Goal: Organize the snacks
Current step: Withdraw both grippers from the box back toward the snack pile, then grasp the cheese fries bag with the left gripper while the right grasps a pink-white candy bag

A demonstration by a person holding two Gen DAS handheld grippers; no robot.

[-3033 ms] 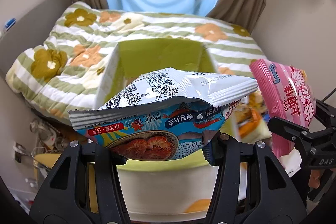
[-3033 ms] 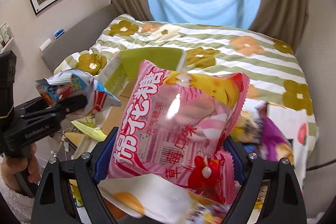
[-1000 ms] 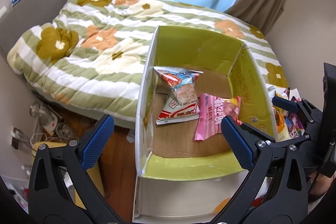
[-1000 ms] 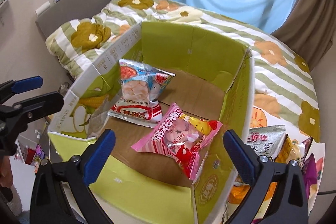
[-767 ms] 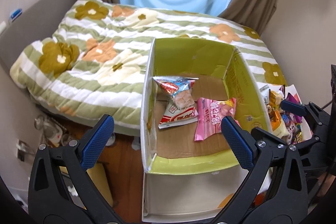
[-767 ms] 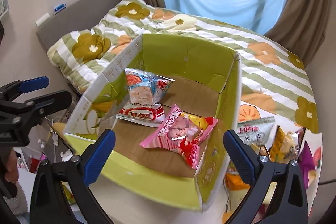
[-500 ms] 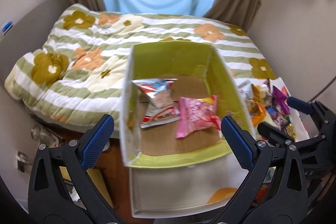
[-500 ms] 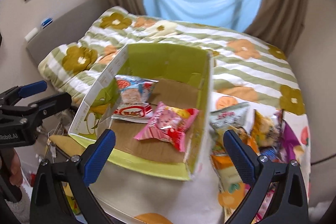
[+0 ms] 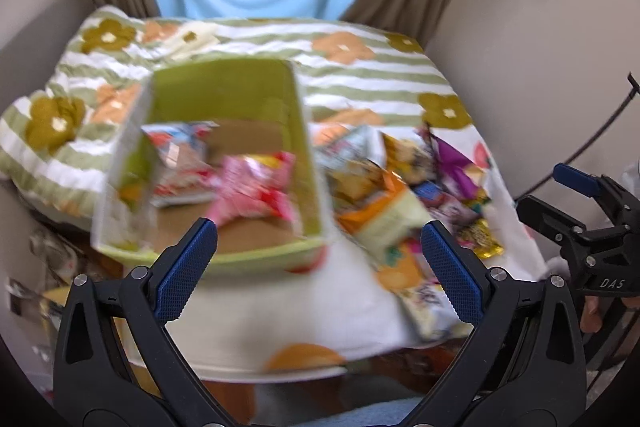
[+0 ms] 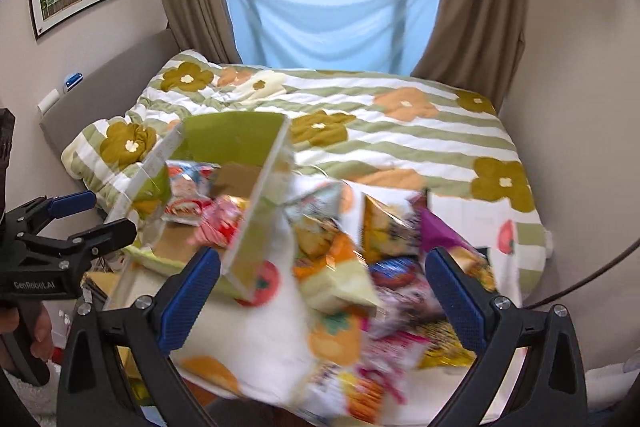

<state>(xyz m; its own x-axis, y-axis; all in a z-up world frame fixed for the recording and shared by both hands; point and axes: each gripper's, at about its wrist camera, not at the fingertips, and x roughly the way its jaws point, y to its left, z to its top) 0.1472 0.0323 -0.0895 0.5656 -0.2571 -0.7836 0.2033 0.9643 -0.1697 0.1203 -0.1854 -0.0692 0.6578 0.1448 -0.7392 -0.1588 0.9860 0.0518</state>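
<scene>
A green cardboard box (image 9: 224, 95) stands on a white cloth-covered table and holds a pink marshmallow bag (image 9: 256, 193) and a blue-red shrimp chip bag (image 9: 176, 147). It also shows in the right wrist view (image 10: 236, 137). A pile of loose snack bags (image 9: 404, 195) lies right of the box, seen also in the right wrist view (image 10: 360, 267). My left gripper (image 9: 320, 267) is open and empty, in front of the box's near right corner. My right gripper (image 10: 320, 291) is open and empty above the snack pile. Both views are blurred by motion.
A bed with a floral striped quilt (image 10: 400, 131) lies behind the table. The wall (image 9: 540, 47) is close on the right, with a black cable (image 9: 592, 143) along it. Clutter sits on the floor left of the table (image 9: 44, 267).
Both grippers have let go of their bags, which now lie in the box. Both have pulled back and swung right, bringing the loose snack pile into view.
</scene>
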